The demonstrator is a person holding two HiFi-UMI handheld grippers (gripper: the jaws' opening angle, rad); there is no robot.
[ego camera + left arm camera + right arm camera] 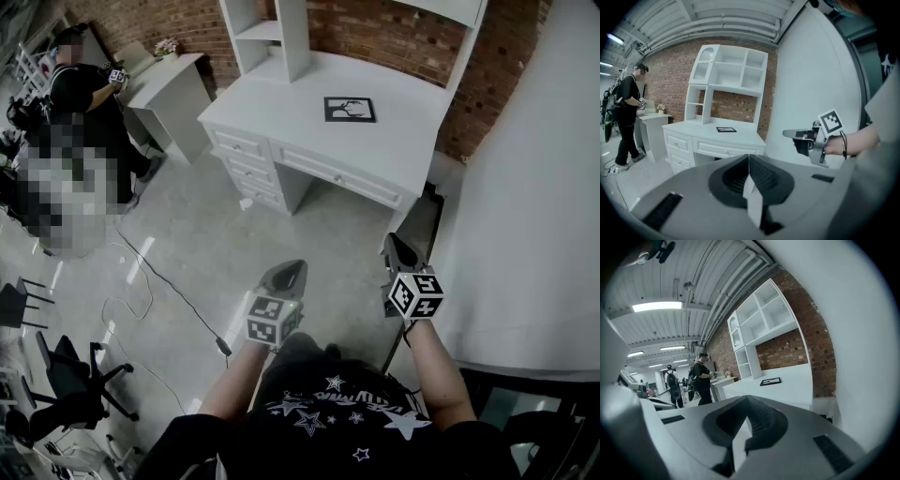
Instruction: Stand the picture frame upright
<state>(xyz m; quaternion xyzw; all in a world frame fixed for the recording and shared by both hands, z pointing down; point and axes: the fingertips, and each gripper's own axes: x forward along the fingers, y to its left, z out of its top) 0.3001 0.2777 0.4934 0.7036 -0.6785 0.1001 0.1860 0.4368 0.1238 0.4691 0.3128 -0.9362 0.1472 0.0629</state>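
Observation:
A black picture frame [350, 110] lies flat on the top of the white desk [281, 117], near its middle. It also shows small and flat on the desk in the left gripper view, picture frame [726, 129], and in the right gripper view, picture frame [770, 381]. My left gripper [289, 269] and right gripper [395, 245] hang over the floor, well short of the desk. Both are shut with nothing between the jaws. From the left gripper view the right gripper [787, 134] shows at the right.
A white hutch with shelves [281, 33] stands on the desk against a brick wall. A large white panel [534, 187] rises at the right. A person [84, 103] stands by a small white table [173, 89] at the left. A cable [164, 281] and black chairs [70, 375] lie on the floor.

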